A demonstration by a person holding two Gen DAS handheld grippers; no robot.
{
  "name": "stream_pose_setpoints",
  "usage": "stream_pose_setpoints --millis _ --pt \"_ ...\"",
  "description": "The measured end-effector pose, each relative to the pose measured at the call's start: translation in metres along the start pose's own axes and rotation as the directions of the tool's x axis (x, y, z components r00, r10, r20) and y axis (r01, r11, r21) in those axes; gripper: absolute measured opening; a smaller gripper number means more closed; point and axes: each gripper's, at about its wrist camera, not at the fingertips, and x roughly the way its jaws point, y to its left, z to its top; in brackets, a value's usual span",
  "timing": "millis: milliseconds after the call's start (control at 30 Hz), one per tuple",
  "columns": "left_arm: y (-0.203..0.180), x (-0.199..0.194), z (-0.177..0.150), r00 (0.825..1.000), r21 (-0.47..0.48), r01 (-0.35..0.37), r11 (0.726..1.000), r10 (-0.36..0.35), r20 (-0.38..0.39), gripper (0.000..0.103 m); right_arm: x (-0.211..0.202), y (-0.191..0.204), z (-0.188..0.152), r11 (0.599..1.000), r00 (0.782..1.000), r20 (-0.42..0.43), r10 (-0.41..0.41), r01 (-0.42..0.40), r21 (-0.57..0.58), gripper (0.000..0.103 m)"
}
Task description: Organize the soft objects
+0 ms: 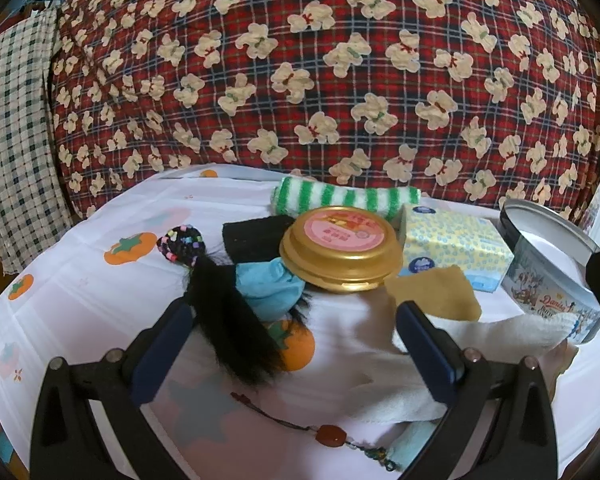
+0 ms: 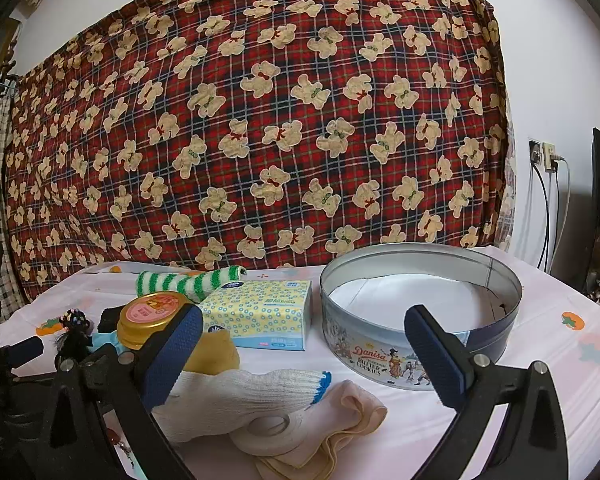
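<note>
Tin: my round blue metal cookie tin [image 2: 420, 320] sits empty.
Left: knitted white glove [image 2: 236, 396] and the other soft things unsorted.
Jaws: left gripper [image 1: 296, 344] and right gripper [image 2: 304, 356] both released, holding nothing.

Glossy metal tin [image 2: 420, 320], knitted cloth glove [image 2: 236, 396]

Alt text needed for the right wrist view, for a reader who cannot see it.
The right gripper hangs open over a white knit glove lying on a roll of tape and a peach cloth. An open, empty cookie tin stands to the right, and a tissue pack behind.
</note>
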Motion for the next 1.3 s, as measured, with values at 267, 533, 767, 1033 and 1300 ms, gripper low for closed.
stream_pose_setpoints --millis 267,533,767,1033,1300 --pt "0.025 -0.015 0.005 1.0 -0.014 -0.011 1.0 0.011 -0.014 0.103 0.0 0.003 -0.003 1.0 1.0 -0.006 0.021 -0.021 0.008 0.102" --pt "0.087 -0.024 -0.009 0.993 -0.028 -0.077 0.997 0.075 -0.09 0.101 0.0 0.01 -0.009 0.971 0.966 -0.113 0.234 -0.239 -0.03 0.068" --pt "0.113 -0.026 -0.025 0.984 -0.033 -0.082 0.996 0.076 -0.16 0.101 0.01 0.043 -0.013 0.907 0.895 -0.314 0.317 -0.383 -0.175 0.065" --pt "0.116 -0.021 -0.038 0.969 -0.06 -0.021 0.998 0.005 -0.247 0.101 0.024 0.064 -0.021 0.824 0.885 -0.407 0.225 -0.396 -0.406 0.067" --pt "0.107 0.003 -0.051 0.935 -0.099 0.014 0.995 -0.048 -0.351 0.101 0.039 0.077 -0.042 0.716 0.897 -0.426 0.117 -0.373 -0.589 0.075"
